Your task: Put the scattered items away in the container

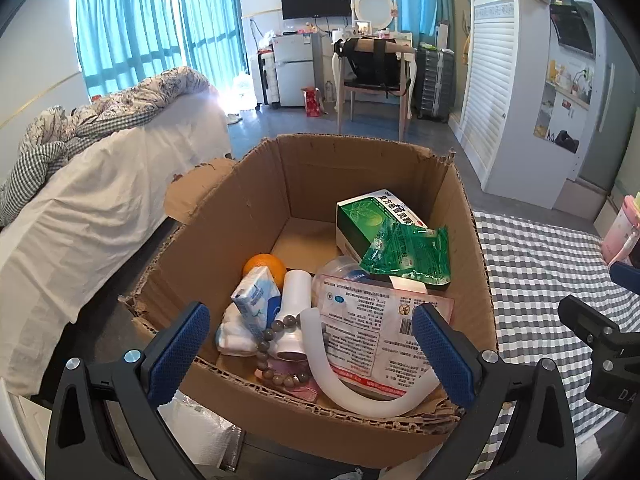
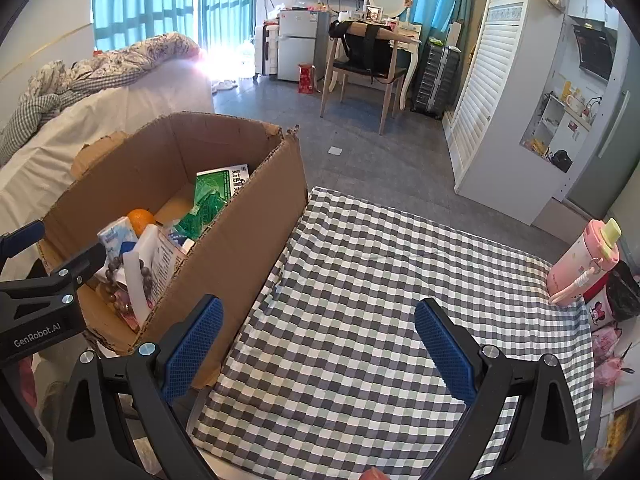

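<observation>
An open cardboard box [image 1: 256,200] stands at the left end of the checkered table [image 2: 380,320]. It holds a green medicine box [image 1: 374,214], a green sachet pack [image 1: 412,258], an orange [image 1: 264,264], a tissue pack [image 1: 256,302], a bead bracelet [image 1: 276,354], a white curved tube [image 1: 332,376] and a printed packet [image 1: 372,332]. My left gripper [image 1: 312,352] is open and empty, above the box's near rim. My right gripper [image 2: 320,348] is open and empty over the bare cloth, right of the box [image 2: 240,248].
A pink bottle [image 2: 584,260] and a black cup [image 2: 622,290] stand at the table's far right edge. A bed [image 1: 100,200] lies left of the box. A chair [image 2: 364,68], a small fridge [image 2: 298,44] and a louvred cabinet [image 2: 504,92] stand beyond.
</observation>
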`<state>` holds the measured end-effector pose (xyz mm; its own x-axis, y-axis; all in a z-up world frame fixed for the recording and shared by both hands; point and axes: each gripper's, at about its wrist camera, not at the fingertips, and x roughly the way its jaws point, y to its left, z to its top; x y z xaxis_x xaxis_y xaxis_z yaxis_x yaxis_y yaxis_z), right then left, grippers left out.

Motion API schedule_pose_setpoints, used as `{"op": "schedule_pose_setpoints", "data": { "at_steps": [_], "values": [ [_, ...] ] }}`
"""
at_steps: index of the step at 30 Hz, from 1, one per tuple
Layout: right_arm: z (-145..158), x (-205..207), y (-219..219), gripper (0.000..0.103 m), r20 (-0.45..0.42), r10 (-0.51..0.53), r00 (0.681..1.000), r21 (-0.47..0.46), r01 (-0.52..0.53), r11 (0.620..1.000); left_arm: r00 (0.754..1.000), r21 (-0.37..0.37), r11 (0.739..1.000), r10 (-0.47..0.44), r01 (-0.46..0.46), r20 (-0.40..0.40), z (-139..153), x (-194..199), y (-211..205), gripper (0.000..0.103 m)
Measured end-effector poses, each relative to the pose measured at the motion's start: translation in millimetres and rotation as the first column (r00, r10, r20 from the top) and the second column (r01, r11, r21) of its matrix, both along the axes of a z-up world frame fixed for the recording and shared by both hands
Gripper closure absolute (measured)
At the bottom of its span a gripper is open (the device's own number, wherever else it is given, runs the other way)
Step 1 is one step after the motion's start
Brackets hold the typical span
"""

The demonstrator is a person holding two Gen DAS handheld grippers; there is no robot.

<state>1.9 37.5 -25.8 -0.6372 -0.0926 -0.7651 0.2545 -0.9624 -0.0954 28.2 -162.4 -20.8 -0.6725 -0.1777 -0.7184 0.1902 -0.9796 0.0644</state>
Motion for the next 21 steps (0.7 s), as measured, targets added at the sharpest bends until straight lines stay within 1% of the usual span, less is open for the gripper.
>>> {"op": "schedule_pose_setpoints", "data": {
  "at_steps": [13, 16, 18, 21],
  "values": [
    [-2.6, -3.5, -1.1, 0.006, 0.013, 0.001, 1.000, -0.001, -0.001, 1.000, 1.000, 0.005, 1.000, 0.003, -0.003, 0.007, -3.2, -4.2, -0.5, 0.000],
    [2.9, -1.1, -7.3, 0.006, 0.002, 0.026, 1.000, -0.004, -0.026, 1.000, 1.000, 0.006, 1.000, 0.018, -0.018, 0.000, 0.0, -2.5, -2.2, 0.000],
    [8.8, 1.4, -15.4, 0.006, -0.017, 0.056, 0.998, 0.010, -0.056, 0.998, 0.999, 0.007, 0.999, 0.038, -0.038, -0.007, 4.5, -0.6, -5.2, 0.000],
    [16.8, -0.1, -26.9, 0.006, -0.027, 0.108, 0.994, 0.011, -0.108, 0.994, 0.997, 0.010, 0.997, 0.081, -0.081, 0.007, 10.5, -2.5, -13.3, 0.000]
  ]
}}
